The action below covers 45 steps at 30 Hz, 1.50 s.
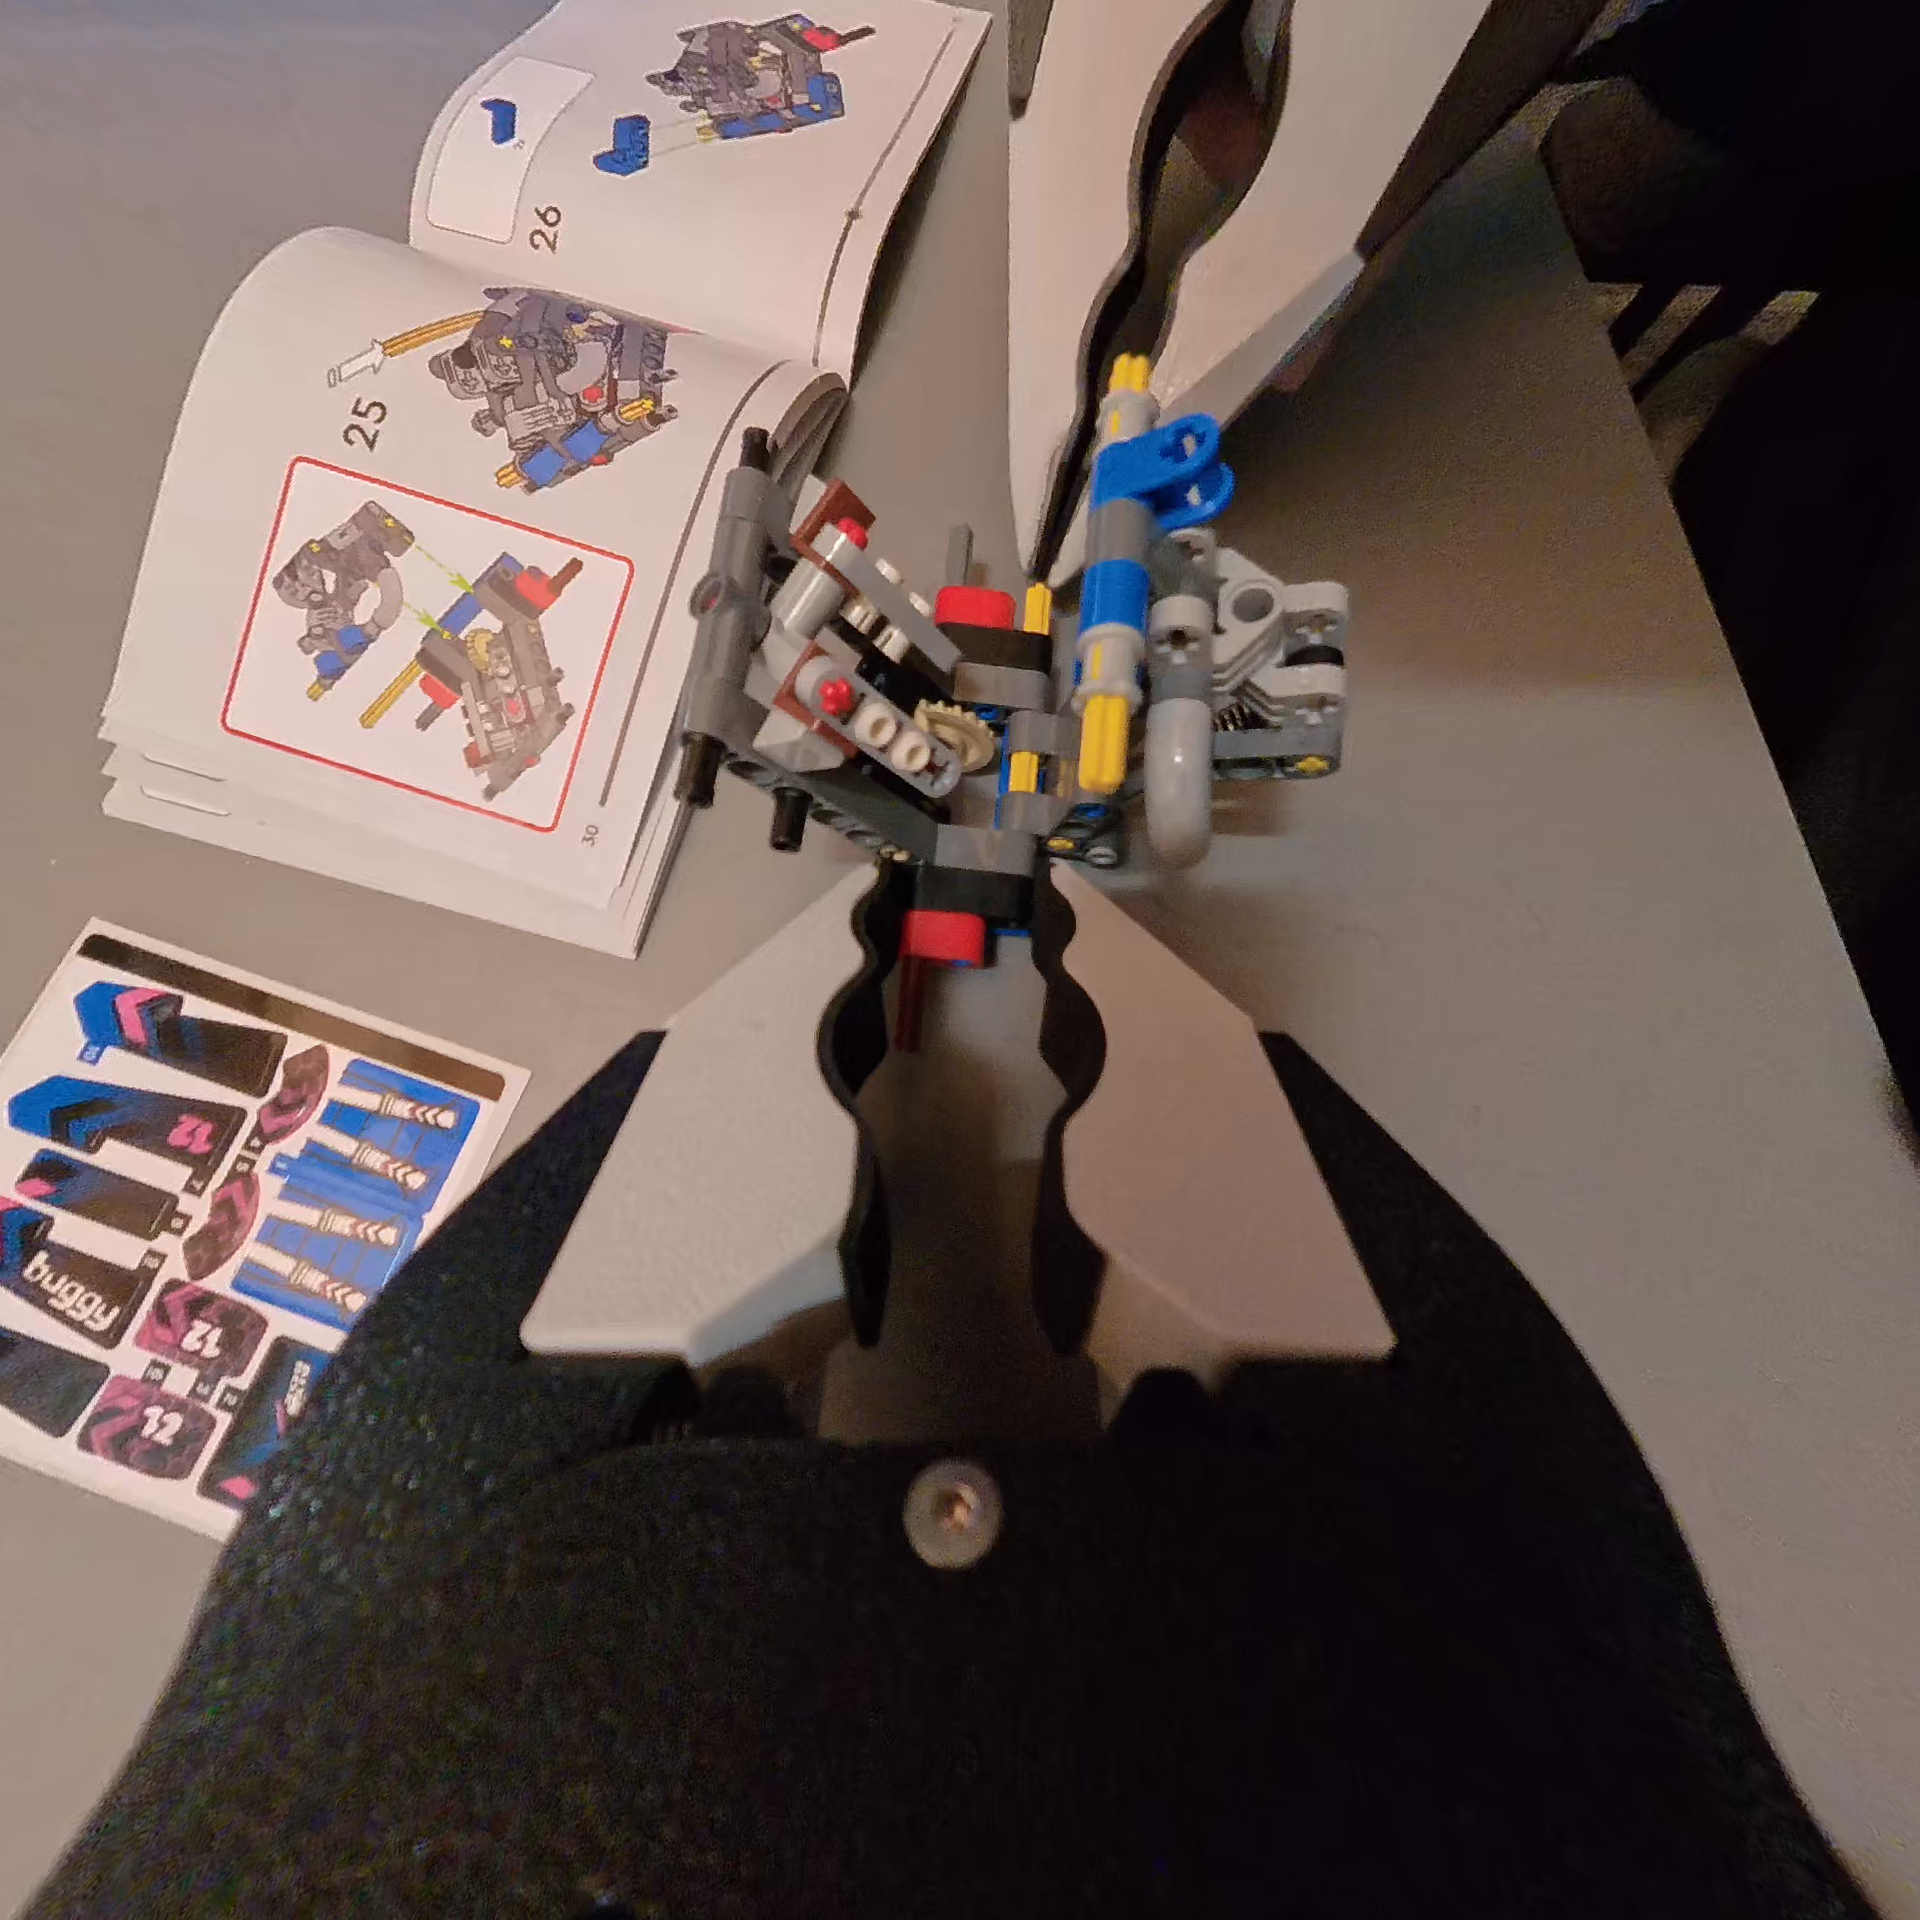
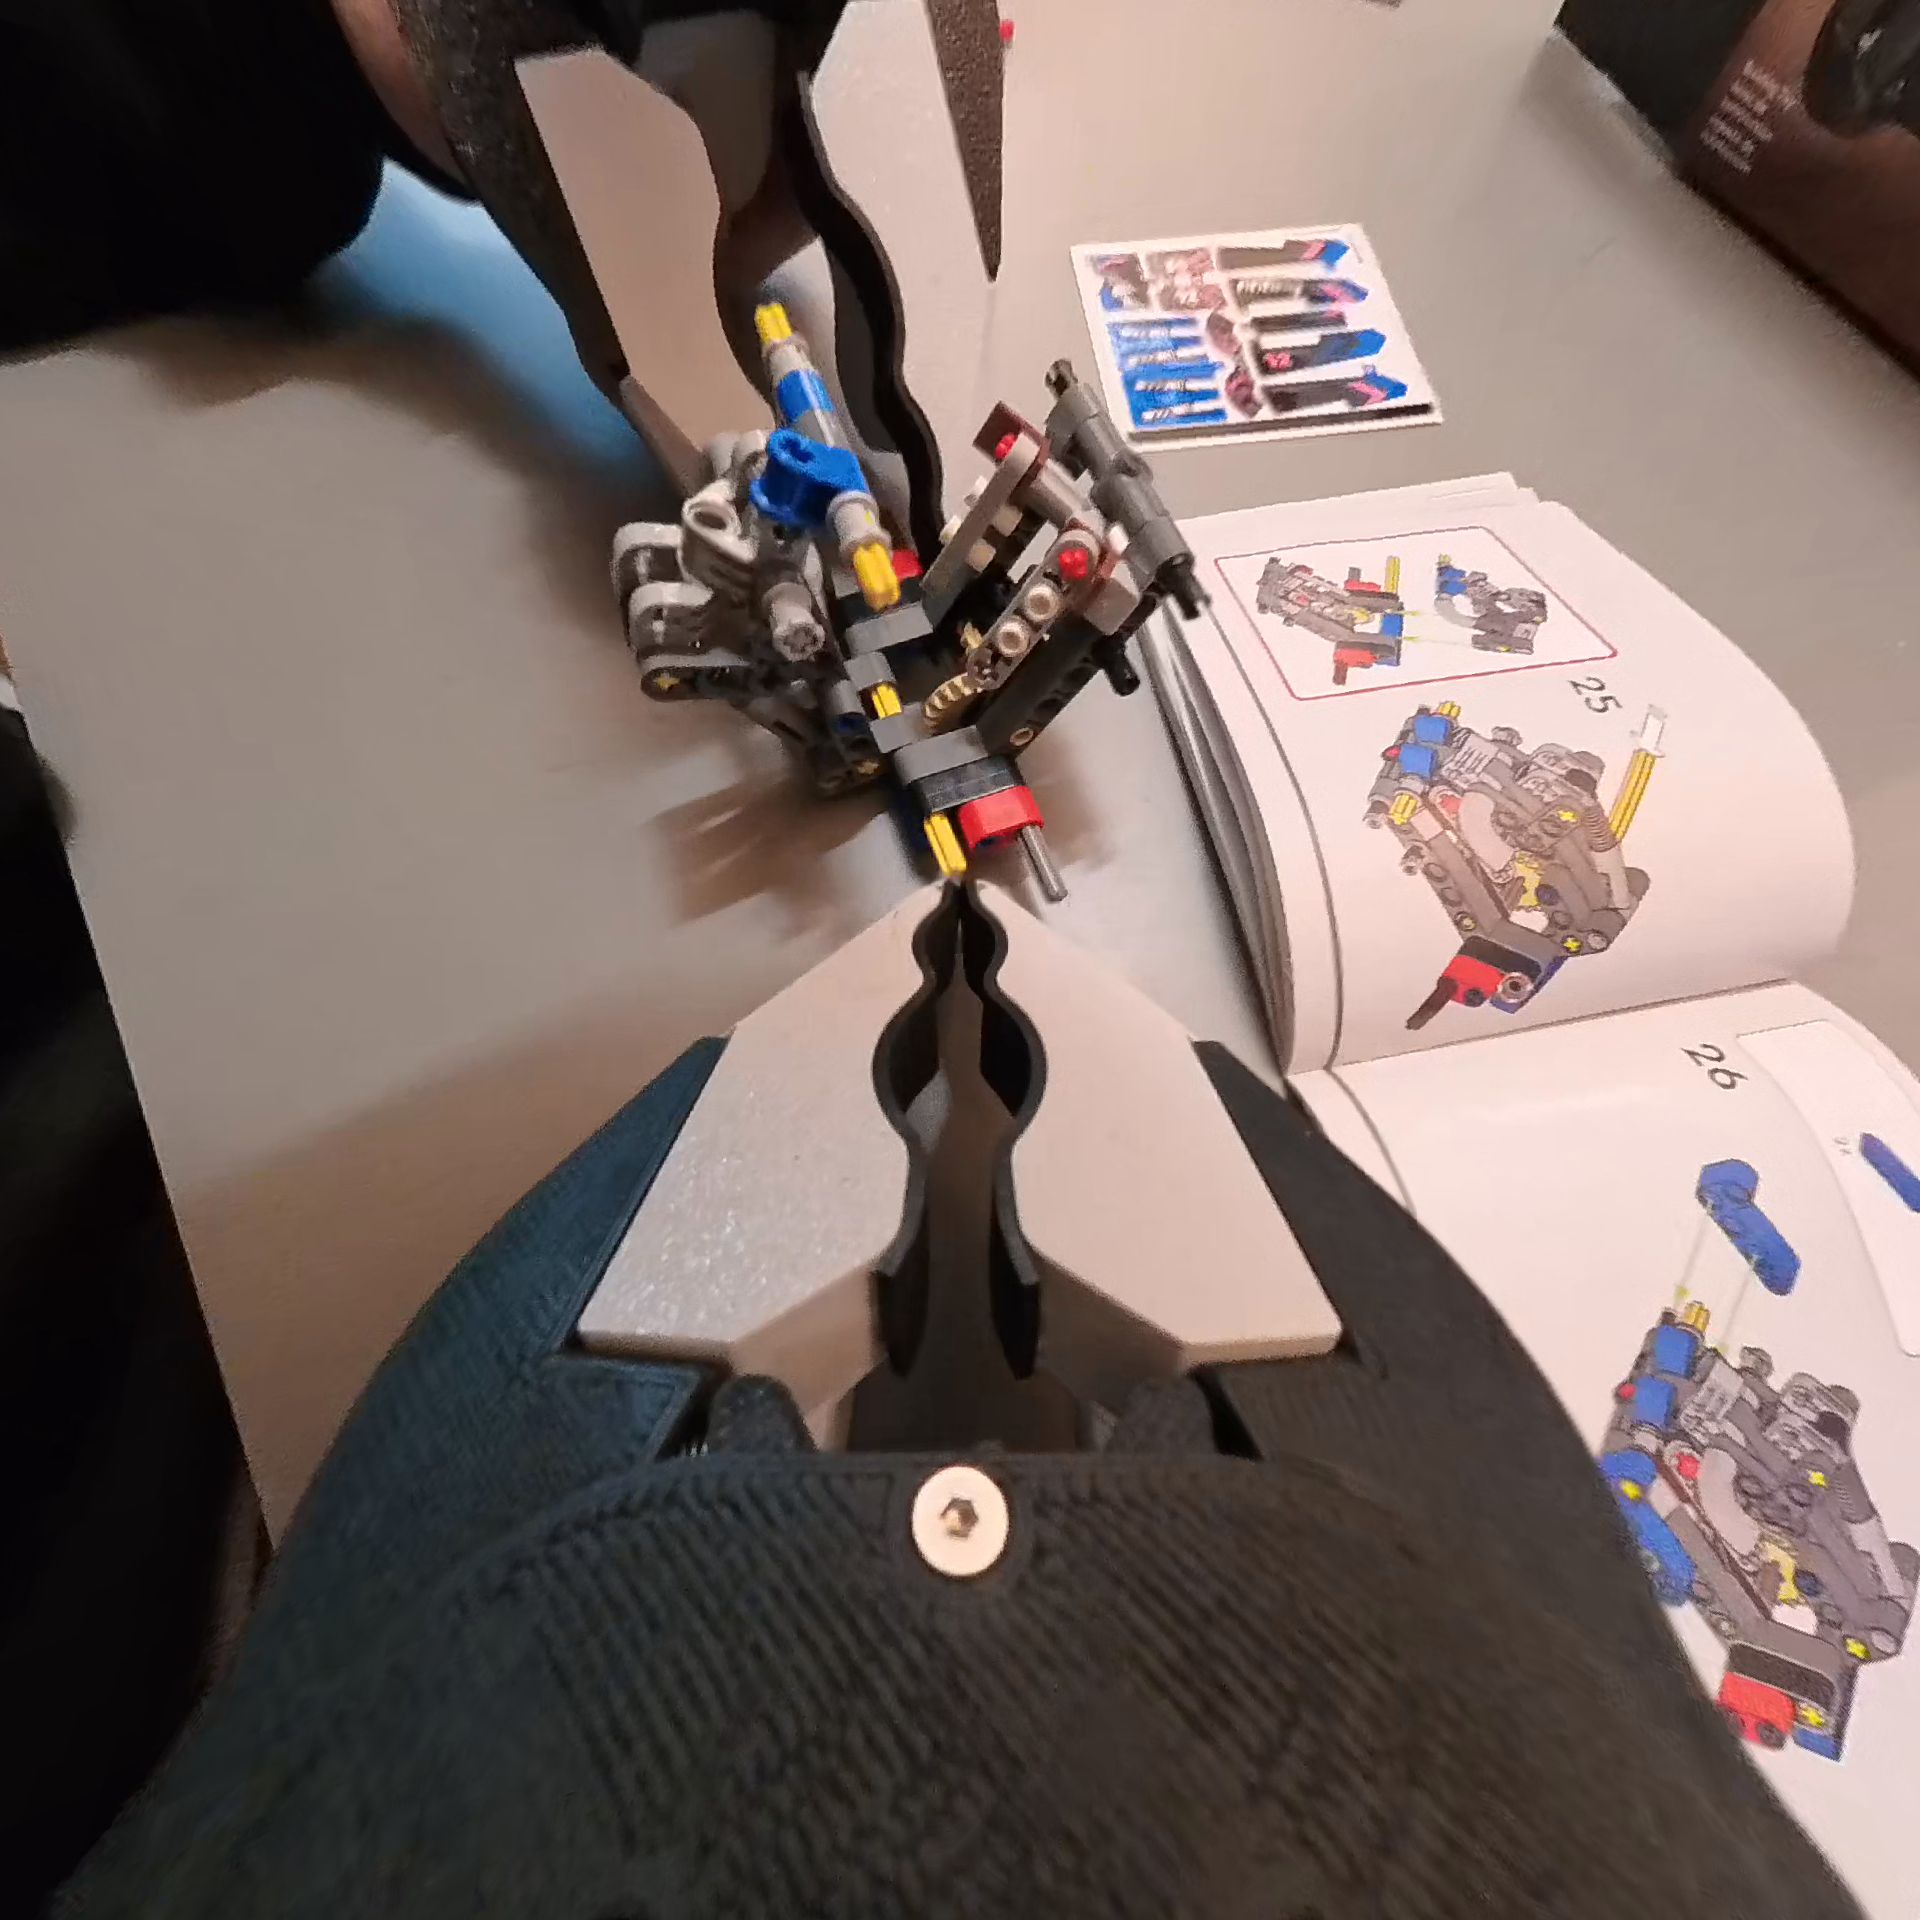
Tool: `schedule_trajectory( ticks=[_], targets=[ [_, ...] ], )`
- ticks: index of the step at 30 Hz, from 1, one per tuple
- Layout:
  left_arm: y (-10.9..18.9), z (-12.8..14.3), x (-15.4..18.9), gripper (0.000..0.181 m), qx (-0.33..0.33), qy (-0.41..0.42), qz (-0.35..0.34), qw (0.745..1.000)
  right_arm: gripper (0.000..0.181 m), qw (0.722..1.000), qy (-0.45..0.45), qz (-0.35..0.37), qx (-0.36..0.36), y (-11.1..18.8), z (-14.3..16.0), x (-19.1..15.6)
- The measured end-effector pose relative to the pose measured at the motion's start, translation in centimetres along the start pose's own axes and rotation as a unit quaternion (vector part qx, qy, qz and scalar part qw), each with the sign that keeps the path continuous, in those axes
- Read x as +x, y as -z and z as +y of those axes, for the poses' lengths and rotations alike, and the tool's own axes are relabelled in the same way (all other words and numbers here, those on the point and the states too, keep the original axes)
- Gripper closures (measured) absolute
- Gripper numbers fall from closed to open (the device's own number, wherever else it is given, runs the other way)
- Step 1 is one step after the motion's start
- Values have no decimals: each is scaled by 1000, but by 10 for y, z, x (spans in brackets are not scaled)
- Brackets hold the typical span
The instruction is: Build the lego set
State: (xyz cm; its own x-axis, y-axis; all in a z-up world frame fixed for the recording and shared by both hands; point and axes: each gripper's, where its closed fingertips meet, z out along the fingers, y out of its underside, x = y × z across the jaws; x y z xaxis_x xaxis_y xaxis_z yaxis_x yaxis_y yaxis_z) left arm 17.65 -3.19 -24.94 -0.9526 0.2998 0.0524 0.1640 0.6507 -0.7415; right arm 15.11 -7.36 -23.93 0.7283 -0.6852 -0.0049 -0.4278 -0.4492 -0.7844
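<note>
Nearest the left wrist camera, the left gripper [image 1: 951, 904] was seen clamped on the near end of the lego model [image 1: 997, 675], its jaws closed around a dark beam with a red bush [image 1: 940, 935] on it. The model, a half-built grey, blue, yellow and red assembly, was held at the middle of the grey desk [image 1: 1455, 1039], its underside apparently just at the surface.

From the opposite side, the right gripper [image 2: 954, 885] was seen with its jaws drawn together, the tips meeting at the end of a yellow axle [image 2: 943, 840] that stuck out of the model. Whether that axle was actually pinched could not be told.

A slip was judged the main risk: the right tips met on a thin, smooth axle, so a push along it could glance off and jolt the model, or twist it in the left grasp. A blue connector [image 1: 1169, 473] high on a long upright axle could also be knocked loose.

An open instruction booklet [image 1: 499, 540] lay just beside the model, its curled pages close to the black pins. A sticker sheet [image 1: 218, 1216] lay further off. Neither blocked the grippers, though the booklet crowded that side.
</note>
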Motion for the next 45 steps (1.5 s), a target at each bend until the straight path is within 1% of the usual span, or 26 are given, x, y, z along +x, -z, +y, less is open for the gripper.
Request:
schedule_trajectory(
  ticks=[3,10,16,19,27,34,37,45],
  targets=[
    [0,0,0,158,0,0,0,1000,181,1000,15,-5,-19,-5,4,-4],
    [0,0,0,158,0,0,0,1000,181,1000,9,4,-8,-4,0,0],
    [0,0,0,158,0,0,1,1000,181,1000,18,-1,-7,-4,0,-1],
    [0,0,0,158,0,0,1,1000,181,1000,23,-18,-9,-3,1,-6],
    [0,0,0,158,0,0,1,1000,181,1000,19,-6,9,0,-3,-1],
    [0,1,0,158,-1,0,2,1000,179,1000,23,-8,0,-2,-2,-3],
    [0,1,0,158,-1,0,2,1000,181,1000,22,-4,-4,-3,-1,-2],
    [0,1,0,158,-3,-2,-2,1000,181,1000,19,5,-17,-5,1,0]
  ],
)
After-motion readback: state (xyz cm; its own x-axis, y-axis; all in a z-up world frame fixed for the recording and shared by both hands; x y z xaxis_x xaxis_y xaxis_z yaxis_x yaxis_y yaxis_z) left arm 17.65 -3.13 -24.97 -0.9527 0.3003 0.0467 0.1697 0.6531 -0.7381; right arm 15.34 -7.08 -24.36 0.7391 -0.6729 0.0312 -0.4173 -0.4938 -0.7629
